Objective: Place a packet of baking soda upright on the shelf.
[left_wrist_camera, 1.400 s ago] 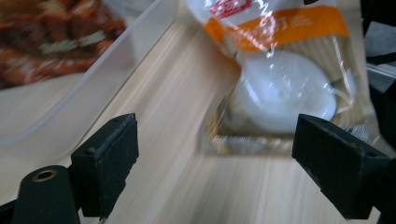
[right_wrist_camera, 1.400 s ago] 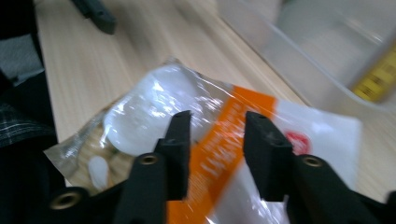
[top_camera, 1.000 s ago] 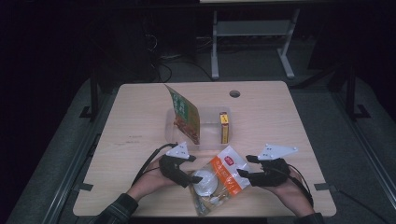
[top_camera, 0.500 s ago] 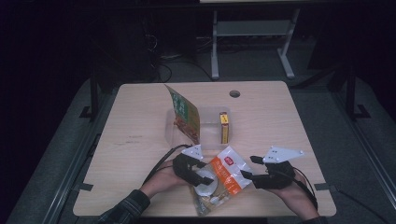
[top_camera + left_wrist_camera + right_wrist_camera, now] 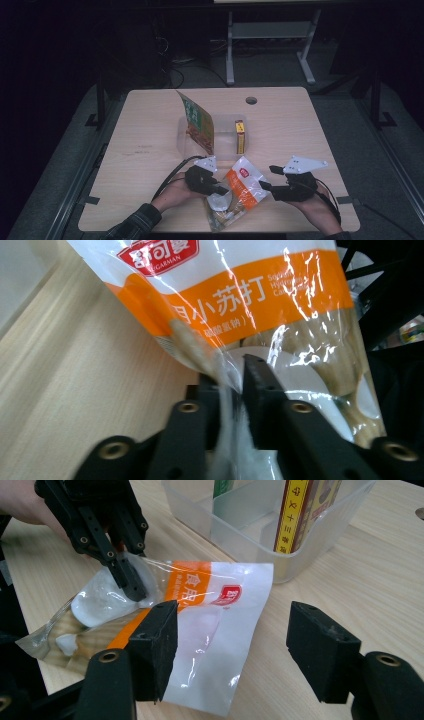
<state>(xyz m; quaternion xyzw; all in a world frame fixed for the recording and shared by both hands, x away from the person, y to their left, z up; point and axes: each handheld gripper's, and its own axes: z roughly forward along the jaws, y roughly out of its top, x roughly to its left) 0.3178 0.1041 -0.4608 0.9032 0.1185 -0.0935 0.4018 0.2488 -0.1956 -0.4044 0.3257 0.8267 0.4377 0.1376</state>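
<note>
Black tools point(image 5: 226, 189), plaid sleeve point(image 5: 134, 225)

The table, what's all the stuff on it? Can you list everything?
snack bag: one, orange, white and clear, near edge of the table, between the two tools.
clear bin: one, see-through, middle of the table.
green packet: one, green and brown, leaning upright in the bin's left part.
yellow box: one, yellow, standing in the bin's right part.
table: one, light wood, with a round hole near the far edge.
left tool: one, black, jaws just closed, pinching the bag's clear edge.
right tool: one, black, jaws open at the bag's white end.
</note>
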